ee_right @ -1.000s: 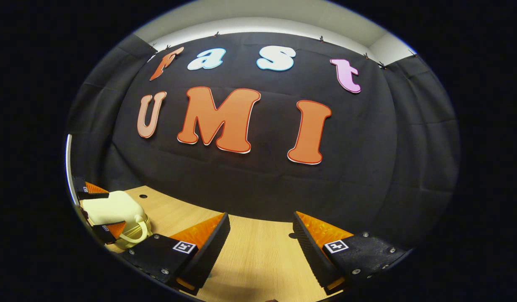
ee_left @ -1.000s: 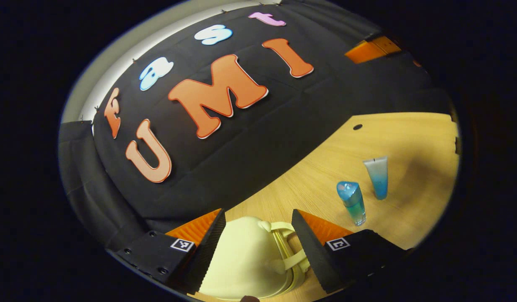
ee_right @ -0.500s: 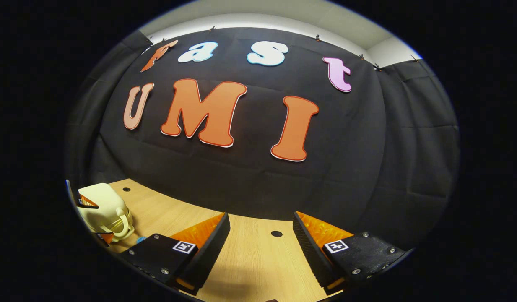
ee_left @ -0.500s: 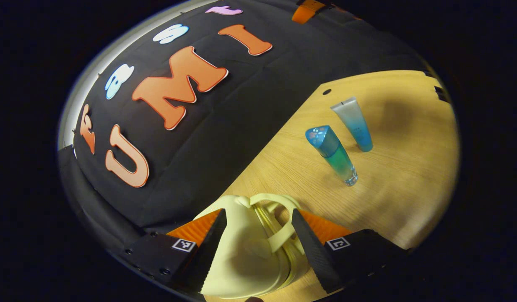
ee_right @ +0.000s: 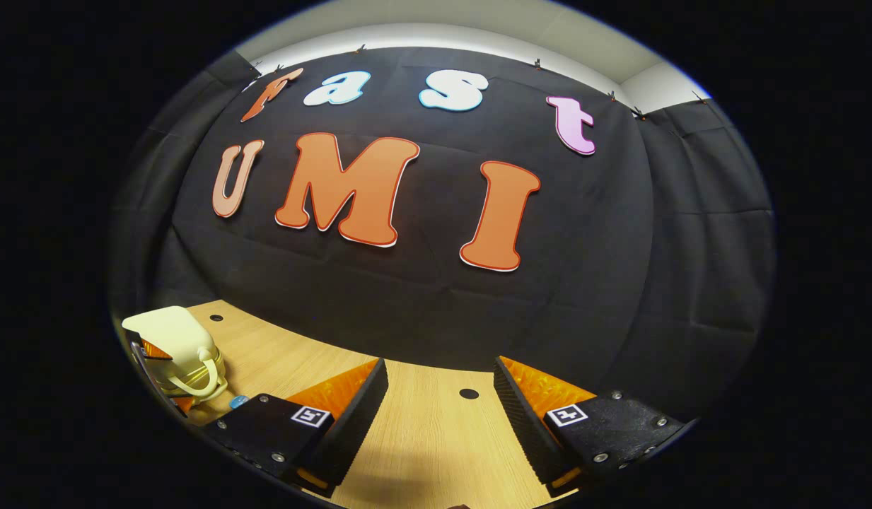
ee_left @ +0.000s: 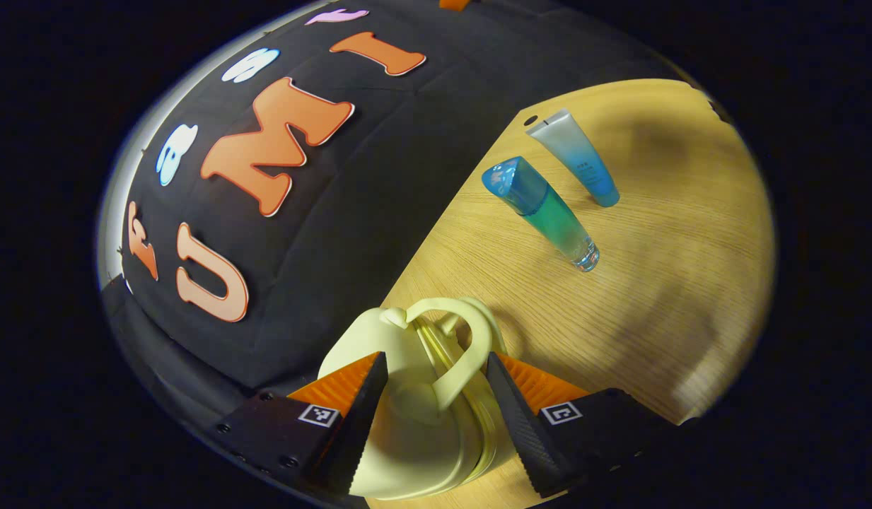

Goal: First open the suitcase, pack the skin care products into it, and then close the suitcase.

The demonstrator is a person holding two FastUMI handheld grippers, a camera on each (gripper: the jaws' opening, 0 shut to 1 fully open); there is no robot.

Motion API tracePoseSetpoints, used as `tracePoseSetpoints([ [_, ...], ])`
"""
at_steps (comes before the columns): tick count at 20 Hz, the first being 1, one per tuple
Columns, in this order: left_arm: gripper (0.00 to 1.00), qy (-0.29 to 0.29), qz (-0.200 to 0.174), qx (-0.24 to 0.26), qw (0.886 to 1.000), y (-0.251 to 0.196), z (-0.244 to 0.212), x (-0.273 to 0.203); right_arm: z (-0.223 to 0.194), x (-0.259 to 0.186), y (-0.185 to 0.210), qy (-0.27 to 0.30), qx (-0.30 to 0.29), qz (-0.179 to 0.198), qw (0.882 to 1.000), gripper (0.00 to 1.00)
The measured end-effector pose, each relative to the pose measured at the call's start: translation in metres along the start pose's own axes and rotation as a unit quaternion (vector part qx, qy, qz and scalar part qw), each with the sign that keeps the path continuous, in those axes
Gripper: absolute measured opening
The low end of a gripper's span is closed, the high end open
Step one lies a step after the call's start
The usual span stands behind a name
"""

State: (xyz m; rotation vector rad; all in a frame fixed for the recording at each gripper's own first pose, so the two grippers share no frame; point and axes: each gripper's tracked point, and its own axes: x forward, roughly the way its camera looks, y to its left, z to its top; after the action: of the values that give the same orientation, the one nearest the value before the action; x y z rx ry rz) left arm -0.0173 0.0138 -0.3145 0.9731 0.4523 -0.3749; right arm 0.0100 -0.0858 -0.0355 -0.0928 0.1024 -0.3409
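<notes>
A small pale yellow suitcase (ee_left: 407,424) with a loop handle (ee_left: 471,346) stands closed between the fingers of my left gripper (ee_left: 436,357), which press on its two sides. To the right on the wooden table (ee_left: 676,268) stand a blue-green bottle (ee_left: 549,212) with a blue cap and a blue-white tube (ee_left: 577,159) on its cap. In the right gripper view the suitcase (ee_right: 177,339) is at the far left, tipped up, with the left gripper (ee_right: 168,378) around it. My right gripper (ee_right: 440,367) hangs open over bare table, holding nothing.
The black cloth wall runs close behind the table. Small round holes (ee_right: 469,393) mark the tabletop. A blue cap (ee_right: 237,401) peeks out beside my right gripper's left finger. Bare wood lies to the right of the bottle and tube.
My left gripper has rolled and closed a little on the suitcase, which has tipped from lying towards upright. The bottle and tube have slid up that view. My right gripper has barely moved.
</notes>
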Motion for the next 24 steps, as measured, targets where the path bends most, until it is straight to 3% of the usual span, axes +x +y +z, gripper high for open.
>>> tracePoseSetpoints([
  [1, 0.79, 0.008, 0.005, 0.020, 1.000, -0.001, -0.001, 0.005, 0.002, 0.000, 0.000, -0.001, 0.003, 0.001, 1.000, 0.96],
  [4, 0.78, 0.017, 0.003, 0.040, 0.999, -0.004, -0.003, 0.018, 0.005, -0.002, -0.003, -0.006, 0.005, -0.001, 1.000, 0.95],
  [5, 0.63, 0.021, 0.000, 0.048, 0.999, -0.004, -0.003, 0.021, 0.005, -0.004, -0.003, -0.007, 0.004, -0.002, 1.000, 0.96],
  [8, 0.33, 0.003, 0.003, 0.051, 0.999, 0.005, 0.009, 0.011, 0.007, -0.007, -0.005, -0.007, 0.005, -0.003, 1.000, 0.95],
  [9, 0.15, 0.003, 0.004, 0.035, 0.999, 0.009, 0.010, 0.009, 0.007, -0.008, -0.005, -0.007, 0.005, -0.004, 1.000, 0.95],
  [13, 0.16, -0.010, 0.030, -0.044, 0.999, 0.059, 0.018, 0.011, 0.007, -0.009, 0.002, -0.005, 0.003, 0.004, 1.000, 0.95],
  [14, 0.09, -0.017, 0.048, -0.046, 0.998, 0.073, 0.025, -0.035, 0.008, -0.009, 0.004, -0.006, 0.003, 0.005, 1.000, 0.96],
  [15, 0.02, -0.023, 0.053, -0.052, 0.997, 0.083, 0.025, -0.021, 0.011, -0.007, 0.007, -0.009, 0.004, 0.008, 1.000, 0.95],
  [17, 0.02, -0.024, 0.062, -0.092, 0.993, 0.111, 0.022, -0.018, 0.016, -0.005, 0.014, -0.013, 0.005, 0.016, 1.000, 0.95],
  [21, 0.02, -0.021, 0.096, -0.194, 0.976, 0.178, 0.007, -0.030, 0.022, 0.001, 0.028, -0.017, -0.003, 0.029, 0.999, 0.95],
  [24, 0.02, -0.014, 0.115, -0.235, 0.965, 0.215, -0.011, -0.036, 0.027, 0.006, 0.039, -0.021, -0.004, 0.036, 0.999, 0.96],
])
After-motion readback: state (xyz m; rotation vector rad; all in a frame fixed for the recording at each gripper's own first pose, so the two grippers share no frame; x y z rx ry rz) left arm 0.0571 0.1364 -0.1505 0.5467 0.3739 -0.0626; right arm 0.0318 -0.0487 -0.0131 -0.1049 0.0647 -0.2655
